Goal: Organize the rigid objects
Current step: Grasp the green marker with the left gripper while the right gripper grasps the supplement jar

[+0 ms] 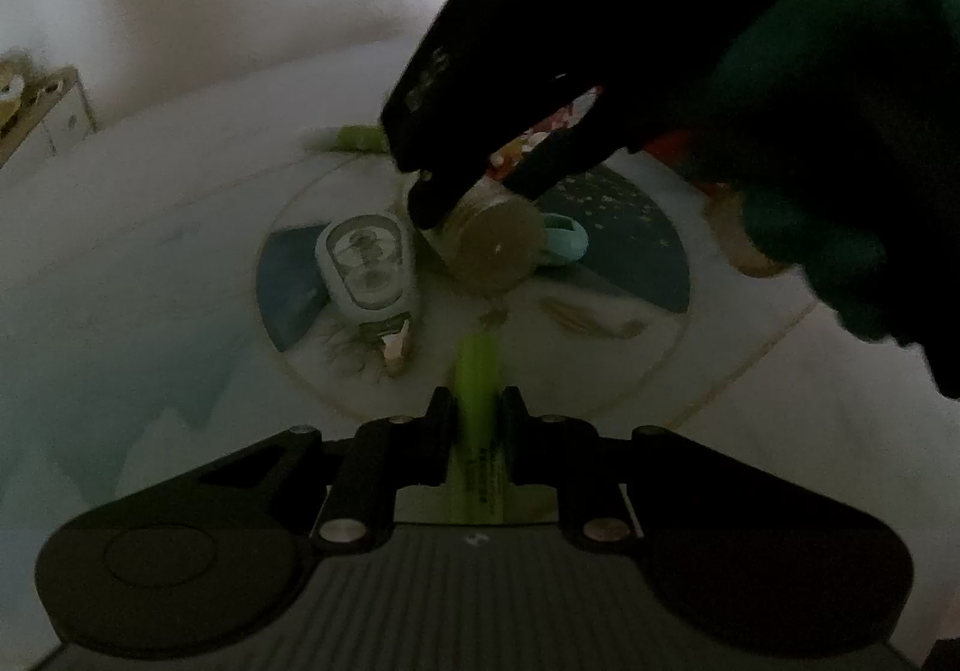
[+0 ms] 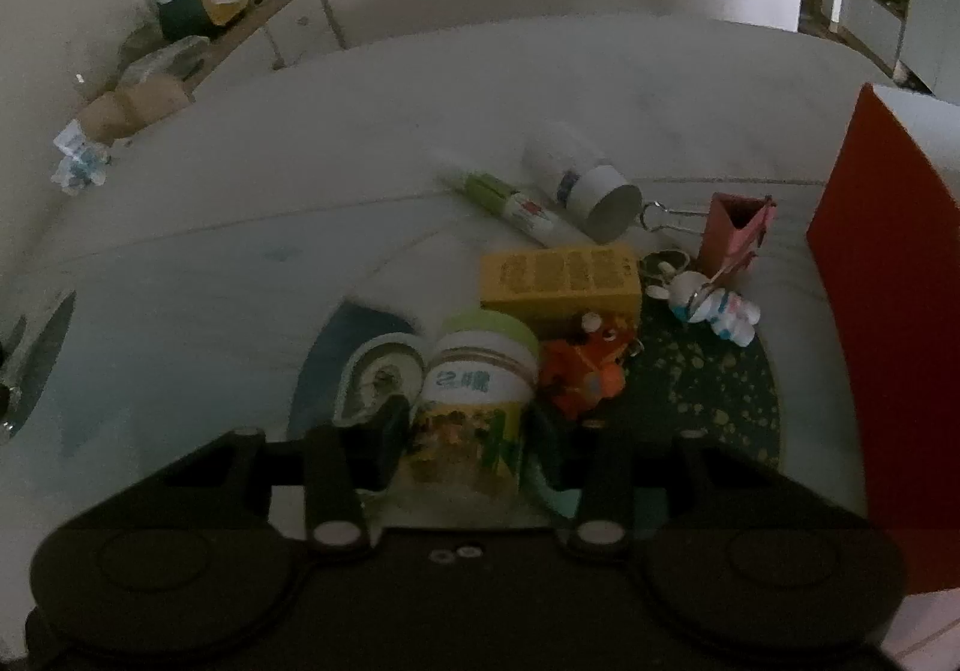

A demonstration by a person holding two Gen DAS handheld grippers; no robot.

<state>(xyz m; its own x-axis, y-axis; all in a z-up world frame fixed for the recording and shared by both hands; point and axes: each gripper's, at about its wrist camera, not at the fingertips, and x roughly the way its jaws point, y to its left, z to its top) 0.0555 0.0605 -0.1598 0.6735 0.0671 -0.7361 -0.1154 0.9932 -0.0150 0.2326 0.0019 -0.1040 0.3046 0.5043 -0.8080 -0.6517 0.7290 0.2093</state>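
My left gripper [image 1: 475, 401] is shut on a green marker [image 1: 477, 371] that points forward over a round patterned mat [image 1: 630, 359]. My right gripper [image 2: 465, 431] is shut on a small jar [image 2: 474, 419] with a green lid and a yellow label. In the left wrist view the right gripper [image 1: 474, 191] holds that jar [image 1: 492, 245] tilted over the mat, its round base facing me. A grey oval case [image 1: 369, 269] lies on the mat left of the jar, also in the right wrist view [image 2: 378, 377]. A teal piece [image 1: 564, 242] lies right of the jar.
Beyond the jar lie an orange toy [image 2: 585, 371], a yellow box [image 2: 561, 281], a white rabbit figure [image 2: 717, 305], a pink binder clip [image 2: 735, 230], a white bottle [image 2: 585, 179] and a green-and-white pen [image 2: 510, 203]. A red box [image 2: 888, 311] stands right. A shelf [image 2: 198, 47] stands far left.
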